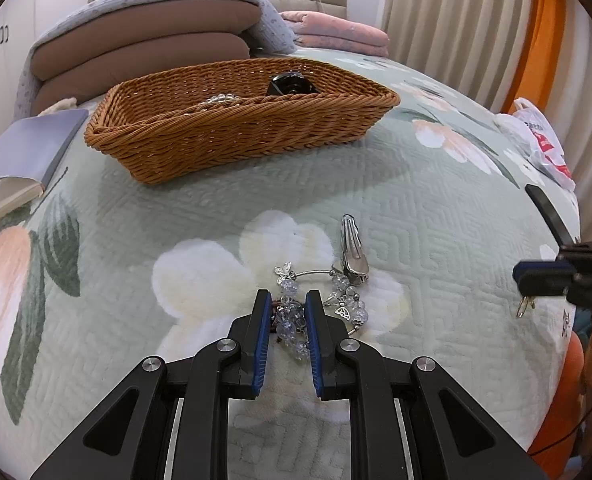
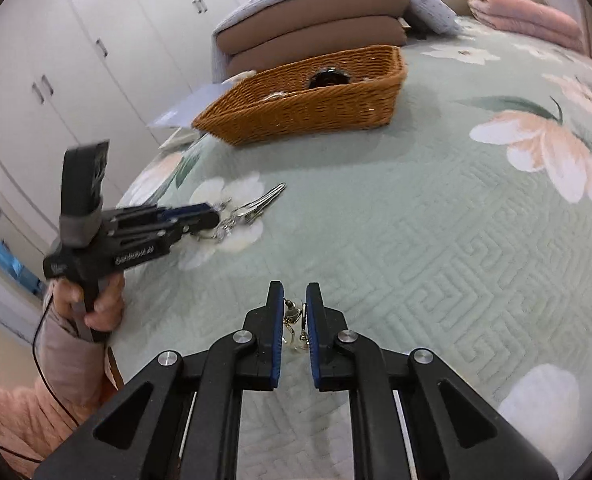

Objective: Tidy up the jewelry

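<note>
A clear-bead bracelet with silver butterfly charms (image 1: 335, 300) lies on the green floral quilt (image 1: 435, 220). My left gripper (image 1: 288, 300) stands around its near beads, jaws close against them; it also shows in the right wrist view (image 2: 212, 214). A silver hair clip (image 1: 351, 250) lies just beyond the bracelet, and shows in the right wrist view (image 2: 264, 200). My right gripper (image 2: 294, 294) holds gold earrings (image 2: 294, 320) between narrow jaws; it shows in the left wrist view (image 1: 521, 276). A wicker basket (image 1: 232, 136) at the back holds a clear bracelet (image 1: 218, 100) and a black object (image 1: 292, 84).
Folded brown cushions under a grey blanket (image 1: 144, 48) and a pink blanket (image 1: 343, 34) lie behind the basket. A notebook (image 1: 28, 148) sits at the left. A plastic bag (image 1: 539, 140) lies at the right edge. White wardrobes (image 2: 76, 60) stand beyond the bed.
</note>
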